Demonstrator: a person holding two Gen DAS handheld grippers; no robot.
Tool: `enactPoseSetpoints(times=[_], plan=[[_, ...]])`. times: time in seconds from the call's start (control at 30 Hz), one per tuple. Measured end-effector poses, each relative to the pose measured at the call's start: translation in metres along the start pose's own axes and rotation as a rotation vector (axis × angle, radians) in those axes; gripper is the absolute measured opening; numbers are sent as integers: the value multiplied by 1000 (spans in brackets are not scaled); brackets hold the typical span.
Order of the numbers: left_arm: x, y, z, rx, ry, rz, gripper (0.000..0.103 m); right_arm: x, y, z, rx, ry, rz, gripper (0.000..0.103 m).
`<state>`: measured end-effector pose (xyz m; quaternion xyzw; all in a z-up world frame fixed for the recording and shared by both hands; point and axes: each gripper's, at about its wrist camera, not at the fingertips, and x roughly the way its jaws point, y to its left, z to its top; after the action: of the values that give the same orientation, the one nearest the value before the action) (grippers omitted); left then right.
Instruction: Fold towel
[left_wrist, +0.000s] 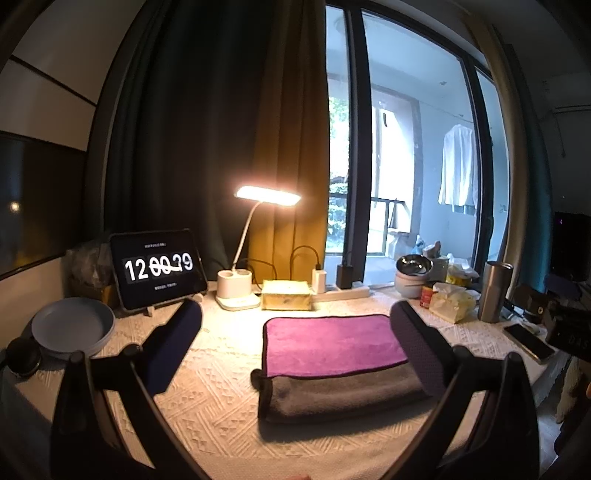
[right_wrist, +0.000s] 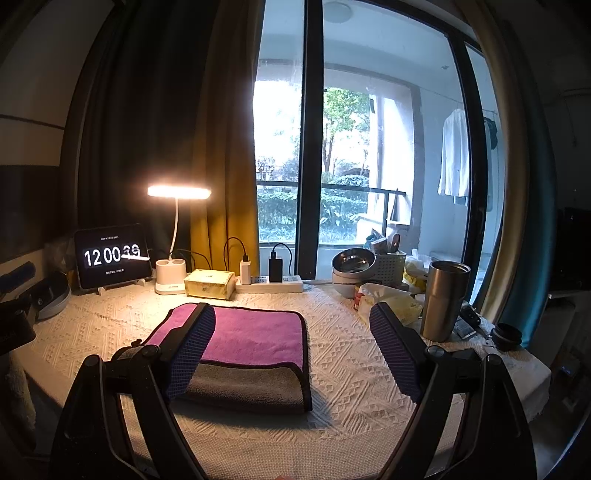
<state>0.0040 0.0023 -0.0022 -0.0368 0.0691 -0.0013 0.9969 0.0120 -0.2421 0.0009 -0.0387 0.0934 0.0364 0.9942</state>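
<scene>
A towel, purple on one side and grey on the other, lies folded on the white textured tablecloth (left_wrist: 221, 406). In the left wrist view the towel (left_wrist: 332, 343) shows purple at the back and a grey fold at the front. My left gripper (left_wrist: 295, 332) is open and empty, with the towel between and beyond its fingers. In the right wrist view the towel (right_wrist: 255, 339) lies left of centre. My right gripper (right_wrist: 291, 350) is open and empty; its left finger (right_wrist: 192, 350) hangs over the towel's left part.
At the back stand a tablet clock (left_wrist: 159, 269), a lit desk lamp (left_wrist: 267, 195), a yellow box (left_wrist: 286, 295) and a power strip (right_wrist: 269, 284). Grey plates (left_wrist: 72, 326) lie left. Bowls (right_wrist: 352, 262), tissues (left_wrist: 452, 301), a steel tumbler (right_wrist: 445, 299) and a phone (left_wrist: 528, 341) crowd the right.
</scene>
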Motion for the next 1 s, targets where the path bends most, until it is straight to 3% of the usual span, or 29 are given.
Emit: enactPoseSetpoints(times=[1.0], plan=[[1,0,-2,-4,4,2,103,0,3,0,1,5,1,88]])
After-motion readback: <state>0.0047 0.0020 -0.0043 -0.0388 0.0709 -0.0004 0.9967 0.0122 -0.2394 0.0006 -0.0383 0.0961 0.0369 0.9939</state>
